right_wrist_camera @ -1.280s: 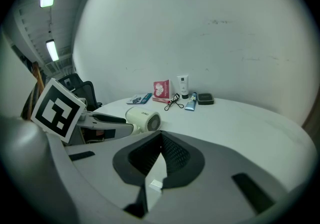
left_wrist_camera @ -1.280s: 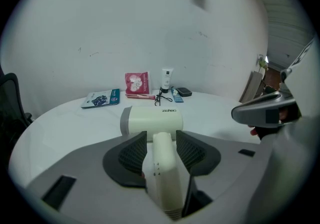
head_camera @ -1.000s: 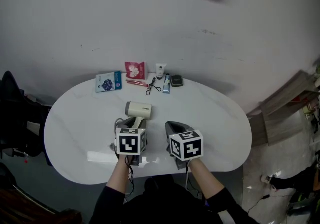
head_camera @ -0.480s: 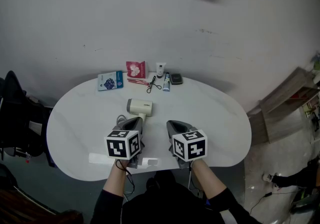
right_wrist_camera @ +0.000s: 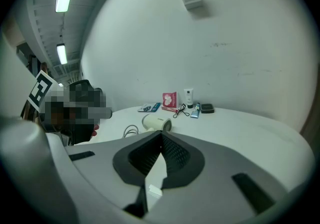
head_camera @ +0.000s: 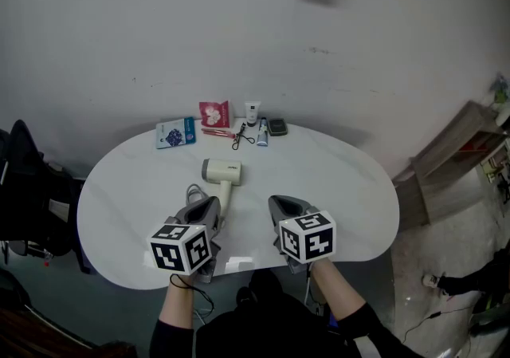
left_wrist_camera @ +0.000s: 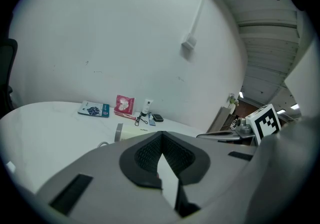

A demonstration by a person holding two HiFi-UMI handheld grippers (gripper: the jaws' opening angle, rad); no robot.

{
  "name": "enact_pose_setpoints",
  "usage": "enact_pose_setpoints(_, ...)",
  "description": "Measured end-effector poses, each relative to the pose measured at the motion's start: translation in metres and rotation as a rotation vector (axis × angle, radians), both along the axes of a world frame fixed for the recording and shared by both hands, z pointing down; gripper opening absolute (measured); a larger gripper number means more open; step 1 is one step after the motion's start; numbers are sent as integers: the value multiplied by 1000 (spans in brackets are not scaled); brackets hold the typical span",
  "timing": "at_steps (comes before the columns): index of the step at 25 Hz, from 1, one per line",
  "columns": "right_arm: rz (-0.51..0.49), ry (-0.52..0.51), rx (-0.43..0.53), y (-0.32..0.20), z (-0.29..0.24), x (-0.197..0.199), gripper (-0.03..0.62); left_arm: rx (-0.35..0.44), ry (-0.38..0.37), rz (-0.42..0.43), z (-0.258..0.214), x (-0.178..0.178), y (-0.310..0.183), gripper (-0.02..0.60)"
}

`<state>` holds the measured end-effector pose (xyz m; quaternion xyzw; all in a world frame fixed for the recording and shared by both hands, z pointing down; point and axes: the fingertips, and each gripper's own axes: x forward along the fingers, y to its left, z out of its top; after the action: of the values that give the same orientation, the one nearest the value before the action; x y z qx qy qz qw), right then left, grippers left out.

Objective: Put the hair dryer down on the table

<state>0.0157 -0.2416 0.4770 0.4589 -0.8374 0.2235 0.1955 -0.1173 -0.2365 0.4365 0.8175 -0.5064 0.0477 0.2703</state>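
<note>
The dryer (head_camera: pixel 222 172) lies flat on the table (head_camera: pixel 343 181), apart from the left gripper (head_camera: pixel 208 205) and right gripper (head_camera: pixel 284 205), both closed and empty, so the sound finish is withdrawing clear of its cord (head_camera: pixel 191 190).

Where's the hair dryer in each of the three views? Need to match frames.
Head view: hair dryer lies mid-table, left of picture centre, handle toward the person.
Left gripper view: hair dryer sits left of centre in the lower half, partly hidden.
Right gripper view: hair dryer sits at centre, grille end toward the camera.
Shared landmark: red packet at the table's wall edge, beyond the dryer.
</note>
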Motion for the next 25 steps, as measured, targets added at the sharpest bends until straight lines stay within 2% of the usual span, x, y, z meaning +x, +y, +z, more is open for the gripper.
enact_pose_setpoints(15, -12, -94, 26, 29, -29, 2, 2, 51, 1, -33, -22, -41, 45, 9)
enact_pose_setpoints(25, -47, -94, 49, 44, -34, -4, 2, 51, 20, -39, -20, -43, 60, 9)
